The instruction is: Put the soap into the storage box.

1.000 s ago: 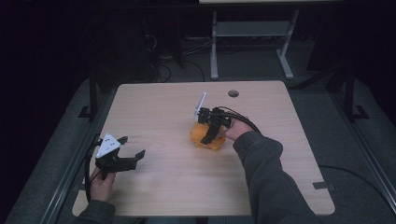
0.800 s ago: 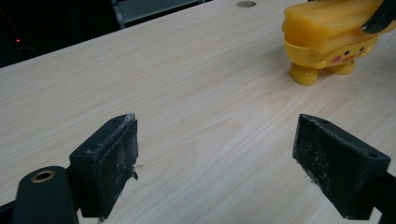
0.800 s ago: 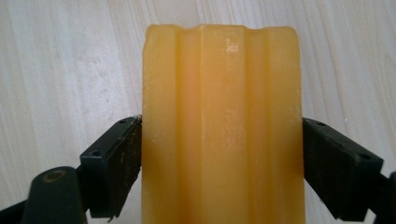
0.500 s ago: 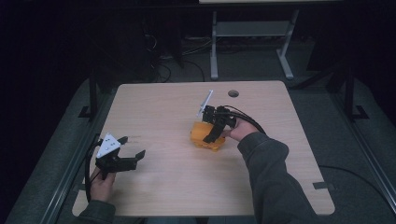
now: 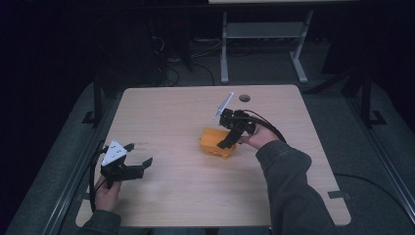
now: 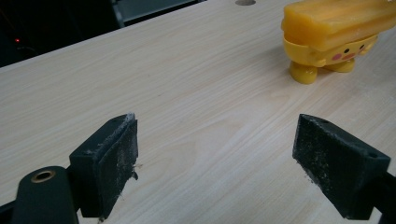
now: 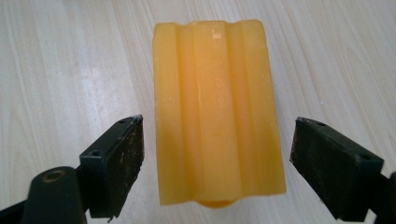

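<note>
Right hand-held gripper (image 7: 215, 172) hangs over the yellow toy (image 7: 217, 112), jaws spread wide on either side of it and touching nothing; there is clear space between each pad and the toy's flanks. Left hand-held gripper (image 6: 229, 172) sits low near the counter's (image 5: 171, 112) near-left corner, also wide open and empty, well apart from the toy.

The toy stands near the middle of the counter, slightly to the right, on short stubby feet. It looks like moulded plastic: a ribbed, blocky top over a rounded body with a small face and pink cheeks. My guess is that it is light and stiff, with a smooth, somewhat slippery skin, and not fragile. The flat long sides of the ribbed top seem the best place to grip, since the pads can sit square there rather than on the curved body below.

In the right gripper view its long axis runs straight away from the camera, between the jaws. The face (image 6: 343, 51) looks toward the left hand-held gripper, from one long side.
</note>
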`<control>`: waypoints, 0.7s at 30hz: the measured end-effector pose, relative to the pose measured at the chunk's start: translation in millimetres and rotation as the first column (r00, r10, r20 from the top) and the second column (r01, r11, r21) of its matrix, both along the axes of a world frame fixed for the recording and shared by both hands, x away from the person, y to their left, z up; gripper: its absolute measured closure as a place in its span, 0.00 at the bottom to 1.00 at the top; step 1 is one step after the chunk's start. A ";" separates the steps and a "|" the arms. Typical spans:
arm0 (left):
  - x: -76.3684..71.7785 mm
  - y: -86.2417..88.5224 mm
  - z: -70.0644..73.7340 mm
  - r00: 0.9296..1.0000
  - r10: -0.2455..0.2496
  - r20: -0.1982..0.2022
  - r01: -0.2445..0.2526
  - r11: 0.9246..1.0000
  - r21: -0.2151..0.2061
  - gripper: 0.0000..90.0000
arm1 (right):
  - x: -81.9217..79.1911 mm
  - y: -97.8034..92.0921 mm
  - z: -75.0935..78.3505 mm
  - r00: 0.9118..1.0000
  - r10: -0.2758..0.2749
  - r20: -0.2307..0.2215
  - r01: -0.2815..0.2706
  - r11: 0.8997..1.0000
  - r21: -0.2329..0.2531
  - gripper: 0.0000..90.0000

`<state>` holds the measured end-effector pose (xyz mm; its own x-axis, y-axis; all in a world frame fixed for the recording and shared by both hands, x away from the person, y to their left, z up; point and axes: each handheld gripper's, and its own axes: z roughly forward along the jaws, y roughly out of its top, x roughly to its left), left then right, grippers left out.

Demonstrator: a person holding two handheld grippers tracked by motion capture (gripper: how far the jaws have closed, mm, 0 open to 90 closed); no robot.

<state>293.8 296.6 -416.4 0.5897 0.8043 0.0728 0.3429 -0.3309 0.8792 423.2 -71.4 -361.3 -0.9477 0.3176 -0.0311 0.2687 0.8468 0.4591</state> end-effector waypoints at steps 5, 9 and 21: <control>0.1 -0.2 -0.1 1.000 0.001 0.000 -0.001 1.000 0.001 0.15 | -4.1 -8.4 3.2 1.000 -0.011 0.007 0.011 1.000 0.016 0.19; -0.1 -0.6 -0.1 1.000 0.000 -0.001 0.000 1.000 0.005 0.15 | -6.4 -14.8 5.6 1.000 -0.024 0.009 0.024 0.999 0.023 0.19; 0.3 -0.8 -0.3 1.000 -0.001 -0.001 0.001 1.000 0.012 0.15 | -15.4 -31.0 11.8 0.998 -0.054 0.013 0.054 0.998 0.041 0.19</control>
